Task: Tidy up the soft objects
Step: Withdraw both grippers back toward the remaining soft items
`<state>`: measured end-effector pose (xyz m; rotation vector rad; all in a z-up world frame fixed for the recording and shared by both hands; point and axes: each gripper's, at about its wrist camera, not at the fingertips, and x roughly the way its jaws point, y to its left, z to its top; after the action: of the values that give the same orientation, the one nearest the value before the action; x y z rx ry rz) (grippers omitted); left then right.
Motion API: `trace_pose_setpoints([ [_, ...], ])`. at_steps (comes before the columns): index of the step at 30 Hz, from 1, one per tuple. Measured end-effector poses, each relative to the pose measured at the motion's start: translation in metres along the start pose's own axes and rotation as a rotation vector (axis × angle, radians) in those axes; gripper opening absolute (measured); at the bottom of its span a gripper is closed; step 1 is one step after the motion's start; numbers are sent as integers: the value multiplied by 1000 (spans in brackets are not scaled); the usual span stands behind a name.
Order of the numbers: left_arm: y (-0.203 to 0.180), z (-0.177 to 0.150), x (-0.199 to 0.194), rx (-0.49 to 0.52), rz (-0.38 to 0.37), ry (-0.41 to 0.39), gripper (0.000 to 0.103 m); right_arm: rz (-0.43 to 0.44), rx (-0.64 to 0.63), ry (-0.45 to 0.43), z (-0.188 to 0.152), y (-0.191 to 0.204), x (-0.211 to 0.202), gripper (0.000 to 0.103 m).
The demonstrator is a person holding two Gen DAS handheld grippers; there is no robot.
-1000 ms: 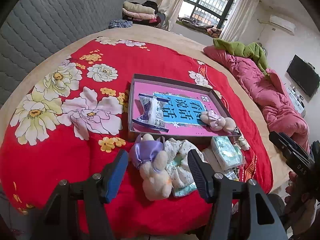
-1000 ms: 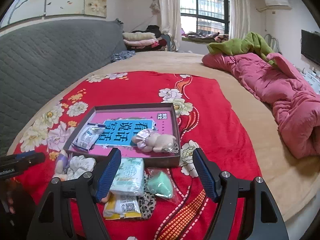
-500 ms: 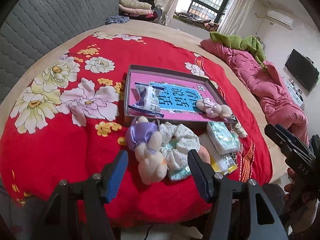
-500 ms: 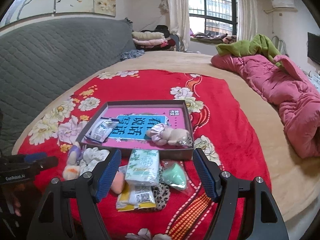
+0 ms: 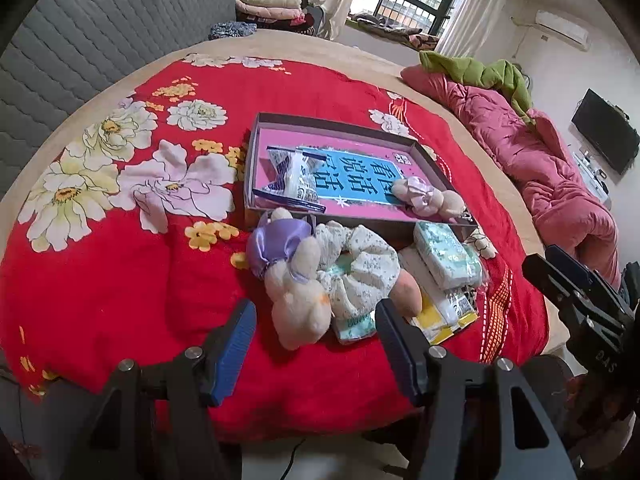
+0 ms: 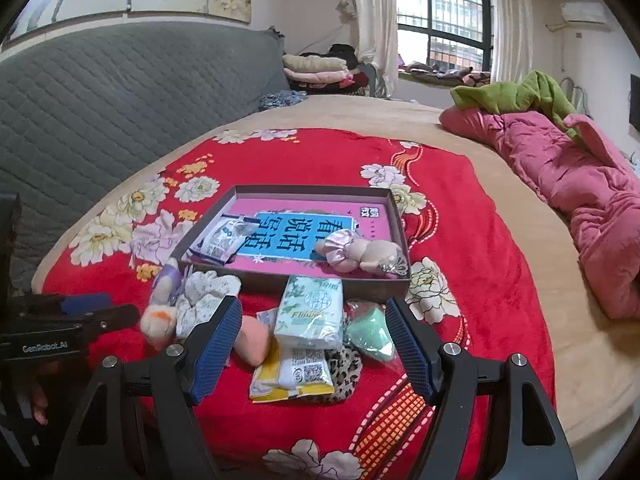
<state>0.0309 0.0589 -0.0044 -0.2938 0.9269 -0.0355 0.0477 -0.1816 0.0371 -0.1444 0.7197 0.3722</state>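
Big bed (image 6: 460, 128) fills the room, and across it lies a red floral blanket (image 5: 120, 272), with a rumpled pink quilt (image 6: 580, 184) off to the far right side. On the blanket sits the shallow grey box (image 6: 400, 236), pink-lined with a blue panel of printed characters. Inside it already: a clear wrapped packet (image 5: 294, 178) at the left end, and a small plush with a pale pink bow (image 6: 358, 254) lying at the right end.

Now the pile waiting just in front of the box. On the left, a cream plush rabbit with a purple satin bow (image 5: 290, 276) lies on its side, touching a white floral scrunchie (image 5: 360, 268). A peach sponge (image 6: 252, 338) pokes out beside that. A green-and-white tissue pack (image 6: 314, 312) rests on top of a yellow-edged packet (image 6: 294, 372), which overlaps a leopard-print piece (image 6: 346, 368). Just right of the tissues, a mint-green sponge in a clear wrap (image 6: 370, 334).

And the tools: the left gripper (image 5: 316, 338) hangs just short of the rabbit, jaws spread wide, nothing between them. The right gripper (image 6: 314, 344) hovers over the tissue pack and packet, jaws also wide apart, pads touching nothing.
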Motion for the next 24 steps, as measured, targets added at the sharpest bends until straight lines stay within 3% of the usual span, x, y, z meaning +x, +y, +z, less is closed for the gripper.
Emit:
trace_pose_setpoints([
  [24, 15, -2, 47, -34, 69, 60, 62, 20, 19, 57, -15, -3, 26, 75],
])
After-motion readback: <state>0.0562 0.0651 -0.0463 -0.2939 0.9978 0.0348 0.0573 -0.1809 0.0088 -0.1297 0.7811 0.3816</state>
